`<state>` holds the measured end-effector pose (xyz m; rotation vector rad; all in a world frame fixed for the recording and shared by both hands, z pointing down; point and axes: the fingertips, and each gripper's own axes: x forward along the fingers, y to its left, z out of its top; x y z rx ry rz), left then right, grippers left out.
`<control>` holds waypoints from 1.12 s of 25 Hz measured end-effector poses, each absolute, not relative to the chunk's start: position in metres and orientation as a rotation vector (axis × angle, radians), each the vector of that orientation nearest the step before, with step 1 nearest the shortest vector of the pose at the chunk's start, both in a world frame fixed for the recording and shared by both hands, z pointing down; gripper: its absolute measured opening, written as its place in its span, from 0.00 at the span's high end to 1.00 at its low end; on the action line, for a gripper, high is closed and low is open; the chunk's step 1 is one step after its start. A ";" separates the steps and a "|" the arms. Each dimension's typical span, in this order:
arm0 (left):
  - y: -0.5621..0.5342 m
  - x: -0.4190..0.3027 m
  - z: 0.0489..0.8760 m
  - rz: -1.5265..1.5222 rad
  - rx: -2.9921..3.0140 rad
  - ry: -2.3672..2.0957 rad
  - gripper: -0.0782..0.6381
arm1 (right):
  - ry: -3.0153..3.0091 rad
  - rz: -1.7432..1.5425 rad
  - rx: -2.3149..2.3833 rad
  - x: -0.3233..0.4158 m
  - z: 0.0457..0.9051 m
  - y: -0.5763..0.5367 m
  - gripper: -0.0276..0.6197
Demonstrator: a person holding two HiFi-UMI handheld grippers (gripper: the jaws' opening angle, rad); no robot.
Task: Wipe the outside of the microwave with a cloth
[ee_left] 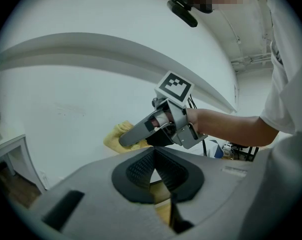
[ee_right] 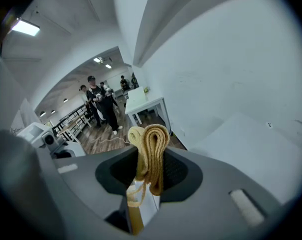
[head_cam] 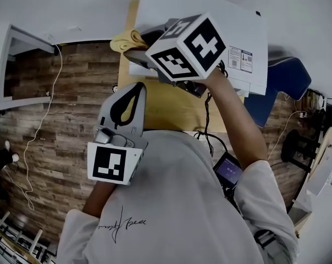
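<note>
**Yellow cloth (head_cam: pixel 123 39) clamped in the right gripper (head_cam: pixel 135 48), at the microwave's (head_cam: pixel 210 10) edge**

In the right gripper view the cloth (ee_right: pixel 151 151) stands folded between the two jaws, which are closed tight on it, a loose strand hanging below. In the head view it bunches at the left edge of the white microwave, just past the jaw tips. In the left gripper view it (ee_left: pixel 115 136) lies against a white surface ahead of the right gripper (ee_left: pixel 125 142).

The left gripper (head_cam: pixel 136 89) is held lower, near the person's chest, and points toward the microwave; its jaws are together at the tips with nothing between them.

The microwave sits on a yellowish table (head_cam: pixel 166 109); wood-plank floor (head_cam: pixel 72 92) lies to the left and a blue chair (head_cam: pixel 287 78) to the right. People (ee_right: pixel 103 106) stand far off in the room.
</note>
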<state>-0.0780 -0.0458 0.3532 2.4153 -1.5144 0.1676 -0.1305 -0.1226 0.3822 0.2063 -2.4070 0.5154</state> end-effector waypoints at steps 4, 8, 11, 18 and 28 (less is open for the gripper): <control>-0.044 -0.081 0.356 0.178 2.427 -1.508 0.90 | -2.503 0.448 0.264 -0.126 0.364 -0.124 0.77; -0.040 -0.076 0.356 0.187 2.451 -1.480 0.90 | -2.549 0.306 0.359 -0.103 0.354 -0.126 0.77; -0.039 -0.068 0.353 0.180 2.468 -1.464 0.90 | -2.597 0.256 0.423 -0.080 0.344 -0.124 0.77; -0.040 -0.051 0.348 0.149 2.491 -1.442 0.90 | -2.689 0.206 0.619 -0.018 0.321 -0.122 0.76; -0.036 -0.043 0.342 0.086 2.501 -1.448 0.90 | -2.696 0.219 0.833 0.060 0.315 -0.096 0.77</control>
